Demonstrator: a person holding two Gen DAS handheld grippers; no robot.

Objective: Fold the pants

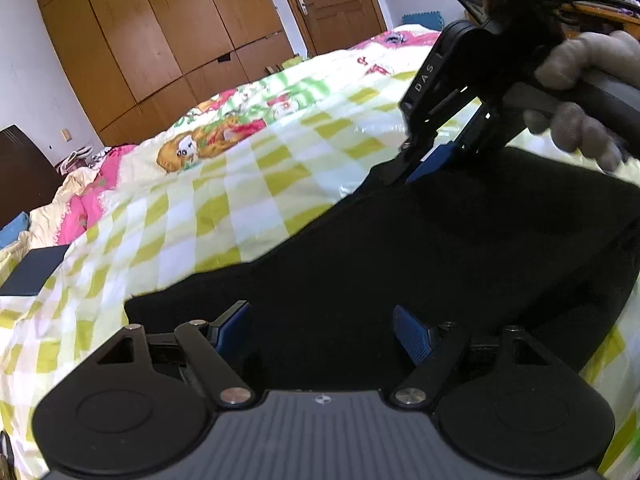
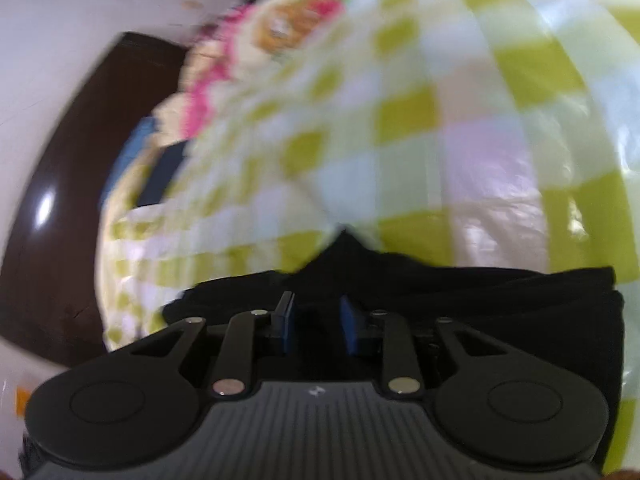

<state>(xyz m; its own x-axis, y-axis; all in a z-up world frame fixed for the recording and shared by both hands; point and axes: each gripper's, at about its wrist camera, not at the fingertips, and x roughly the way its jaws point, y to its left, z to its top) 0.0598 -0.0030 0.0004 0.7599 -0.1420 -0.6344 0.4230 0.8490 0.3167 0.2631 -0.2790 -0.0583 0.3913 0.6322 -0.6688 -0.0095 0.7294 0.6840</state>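
Note:
Black pants (image 1: 400,248) lie spread on a bed with a green-and-white checked sheet (image 1: 192,208). My left gripper (image 1: 324,328) hovers over their near edge, open, with its blue pads (image 1: 412,336) wide apart and only the cloth below them. At the far edge of the pants, a gloved hand (image 1: 580,80) holds my right gripper (image 1: 416,168), tips down on the fabric. The right wrist view is blurred. There my right gripper (image 2: 316,320) has its pads close together with black cloth of the pants (image 2: 480,300) bunched between them, a peak of fabric sticking out ahead.
A wooden wardrobe (image 1: 140,40) and a door (image 1: 328,0) stand beyond the bed. Crumpled pink bedding (image 1: 88,200) and a flat dark blue item (image 1: 36,272) lie at the left. A dark brown headboard (image 2: 60,200) borders the bed.

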